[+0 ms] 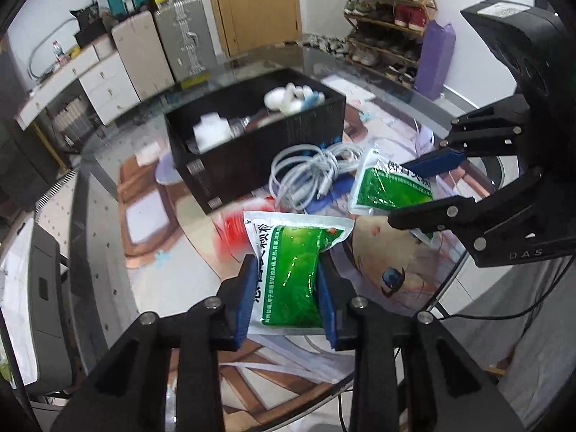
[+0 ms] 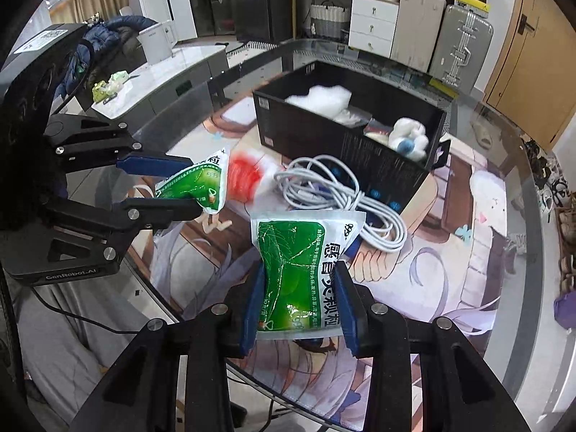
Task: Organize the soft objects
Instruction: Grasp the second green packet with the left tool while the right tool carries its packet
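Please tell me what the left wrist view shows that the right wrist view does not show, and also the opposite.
Only the left wrist view shows the shoe rack and the purple bag beside it. Only the right wrist view shows the white kettle on a side counter and the blue jacket. Both views show the black box holding soft white items, the coiled white cable, and each gripper shut on a green sachet: left gripper, right gripper.

Two green sachets (image 1: pixel 291 270) (image 2: pixel 302 273), one clamped in each of two grippers (image 1: pixel 284 288) (image 2: pixel 300 298). One black box (image 2: pixel 360 151). One white cable coil (image 2: pixel 334 194). One red blurred item (image 2: pixel 244 176). One plush toy (image 2: pixel 408 138) inside the box.
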Available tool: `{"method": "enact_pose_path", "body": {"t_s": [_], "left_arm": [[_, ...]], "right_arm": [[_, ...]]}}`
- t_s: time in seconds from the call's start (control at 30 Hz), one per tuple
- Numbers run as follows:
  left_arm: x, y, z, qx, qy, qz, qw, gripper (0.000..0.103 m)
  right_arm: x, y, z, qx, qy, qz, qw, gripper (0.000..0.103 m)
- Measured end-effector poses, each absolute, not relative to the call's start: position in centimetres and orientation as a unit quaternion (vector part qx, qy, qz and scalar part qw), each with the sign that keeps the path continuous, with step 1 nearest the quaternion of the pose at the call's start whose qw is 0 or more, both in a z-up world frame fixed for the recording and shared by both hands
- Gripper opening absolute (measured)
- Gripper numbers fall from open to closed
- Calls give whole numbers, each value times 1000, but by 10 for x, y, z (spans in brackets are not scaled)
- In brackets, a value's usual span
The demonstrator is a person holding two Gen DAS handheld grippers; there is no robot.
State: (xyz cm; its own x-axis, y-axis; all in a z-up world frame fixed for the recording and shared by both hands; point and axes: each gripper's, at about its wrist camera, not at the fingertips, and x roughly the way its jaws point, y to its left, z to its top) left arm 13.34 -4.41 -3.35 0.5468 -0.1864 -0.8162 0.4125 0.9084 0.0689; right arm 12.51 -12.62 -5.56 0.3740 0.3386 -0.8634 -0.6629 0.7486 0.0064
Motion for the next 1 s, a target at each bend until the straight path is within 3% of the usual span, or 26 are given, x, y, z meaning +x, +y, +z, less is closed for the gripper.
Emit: {"method": "enact_pose_path", "body": {"t_s": [1.0], "left_arm": [[157, -35, 36, 19, 352, -142, 925, 31]], "right_arm": [[138, -135, 32, -111, 349, 268, 891, 38]]}}
